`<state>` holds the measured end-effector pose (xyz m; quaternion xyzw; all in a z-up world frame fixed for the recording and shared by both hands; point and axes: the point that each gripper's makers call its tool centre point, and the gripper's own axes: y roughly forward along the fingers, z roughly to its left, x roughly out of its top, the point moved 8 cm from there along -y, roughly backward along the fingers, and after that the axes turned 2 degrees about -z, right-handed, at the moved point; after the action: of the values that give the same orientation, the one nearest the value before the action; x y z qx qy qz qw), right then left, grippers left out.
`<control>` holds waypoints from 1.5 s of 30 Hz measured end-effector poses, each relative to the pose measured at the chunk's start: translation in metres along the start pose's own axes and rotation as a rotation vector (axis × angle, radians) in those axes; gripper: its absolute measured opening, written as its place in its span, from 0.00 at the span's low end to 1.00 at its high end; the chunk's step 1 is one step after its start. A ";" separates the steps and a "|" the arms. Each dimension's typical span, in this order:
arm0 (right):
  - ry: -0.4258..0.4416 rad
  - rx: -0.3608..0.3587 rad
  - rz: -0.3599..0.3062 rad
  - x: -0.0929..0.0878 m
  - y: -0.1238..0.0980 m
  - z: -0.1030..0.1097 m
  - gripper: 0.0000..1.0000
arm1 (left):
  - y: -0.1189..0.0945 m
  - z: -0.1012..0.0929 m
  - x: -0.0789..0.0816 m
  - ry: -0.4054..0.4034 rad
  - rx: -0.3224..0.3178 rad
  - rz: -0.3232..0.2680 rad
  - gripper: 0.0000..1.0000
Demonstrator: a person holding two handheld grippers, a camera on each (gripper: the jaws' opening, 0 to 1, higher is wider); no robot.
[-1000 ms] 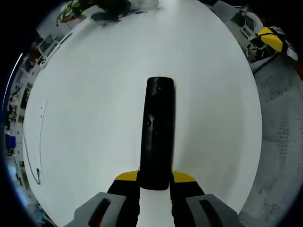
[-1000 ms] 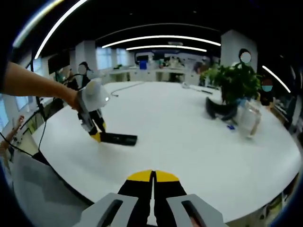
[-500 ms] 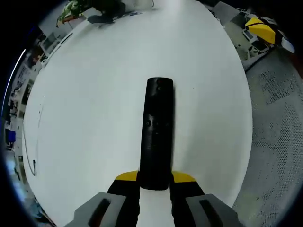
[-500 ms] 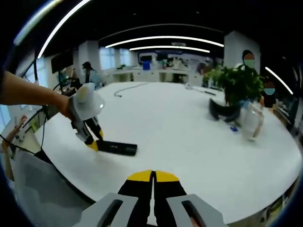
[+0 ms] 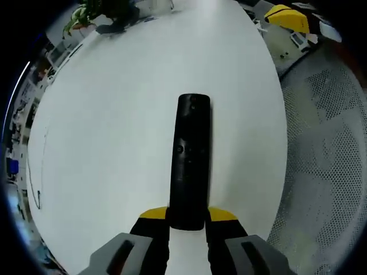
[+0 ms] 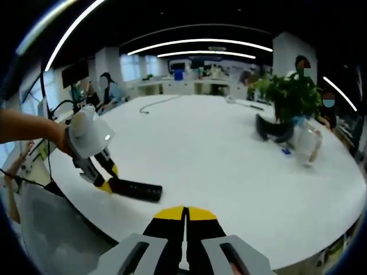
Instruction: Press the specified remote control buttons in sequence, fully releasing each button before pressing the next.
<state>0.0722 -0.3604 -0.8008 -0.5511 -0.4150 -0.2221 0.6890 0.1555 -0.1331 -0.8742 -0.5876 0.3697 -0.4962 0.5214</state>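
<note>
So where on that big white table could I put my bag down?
The broad middle of the table is bare, between the remote held by the left tool and the potted plant. It is crowded by the plant, near the clear container, and around the cable.

The remote control [image 5: 190,160] has its near end hidden between the left claw [image 5: 188,220] tips.

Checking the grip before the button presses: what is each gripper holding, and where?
The left gripper clamps the black remote by its near end. The right gripper is shut on nothing.
</note>
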 end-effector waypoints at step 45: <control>0.262 0.337 0.453 -0.012 0.075 0.055 0.00 | -0.003 -0.067 -0.042 -0.072 0.020 -0.512 0.23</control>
<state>0.1054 -0.2883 -0.8512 -0.4741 -0.2202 -0.0601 0.8504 0.0806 -0.1086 -0.8816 -0.6740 0.1854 -0.5945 0.3975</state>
